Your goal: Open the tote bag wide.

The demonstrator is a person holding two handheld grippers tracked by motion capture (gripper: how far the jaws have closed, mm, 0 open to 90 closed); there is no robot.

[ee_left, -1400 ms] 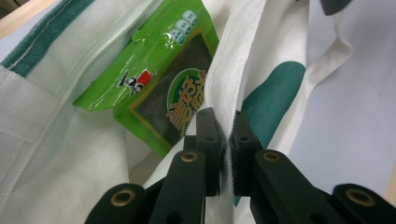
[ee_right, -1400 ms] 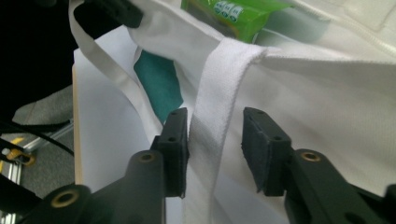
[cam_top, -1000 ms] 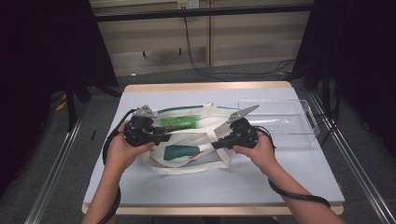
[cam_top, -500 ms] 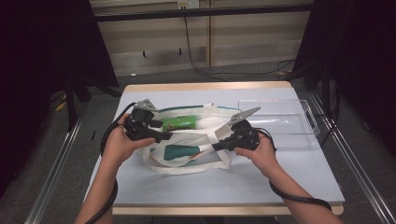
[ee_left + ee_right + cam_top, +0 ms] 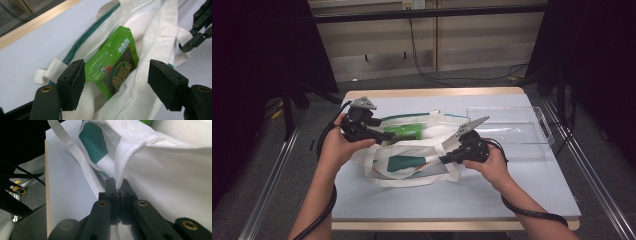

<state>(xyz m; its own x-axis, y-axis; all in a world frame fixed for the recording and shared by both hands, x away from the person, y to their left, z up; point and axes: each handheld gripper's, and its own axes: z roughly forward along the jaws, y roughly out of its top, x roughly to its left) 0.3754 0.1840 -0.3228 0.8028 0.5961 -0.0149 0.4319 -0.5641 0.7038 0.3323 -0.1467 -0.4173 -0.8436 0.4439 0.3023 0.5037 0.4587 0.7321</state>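
Since the earlier frames, the left gripper (image 5: 388,135) has been lifted slightly over the bag's (image 5: 432,131) mouth, and its jaws have just been opening; nothing is pressed between them now. In the left gripper view the two pads are seen well apart, one on each side of a green pouch (image 5: 113,63) that lies inside the bag, tilted, with its upper corner toward the far rim. The left pad is seen just in front of the pouch's lower edge; whether they touch cannot be told. The bag's near wall passes between the pads below the pouch.

The right gripper (image 5: 446,159) has been kept where it was. In the right gripper view its jaws (image 5: 117,188) are seen closed tight on the bag's hemmed rim (image 5: 130,145), the white cloth being pinched between the pads and drawn up from them.

The bag is laid on the table (image 5: 412,200), near its middle, with its mouth held open between the two grippers. A teal patch (image 5: 404,162) is seen on its near side, and its white straps (image 5: 402,182) are spread on the table in front of it. A clear tray (image 5: 537,145) is set to the right of the bag, near the right gripper but apart from it.
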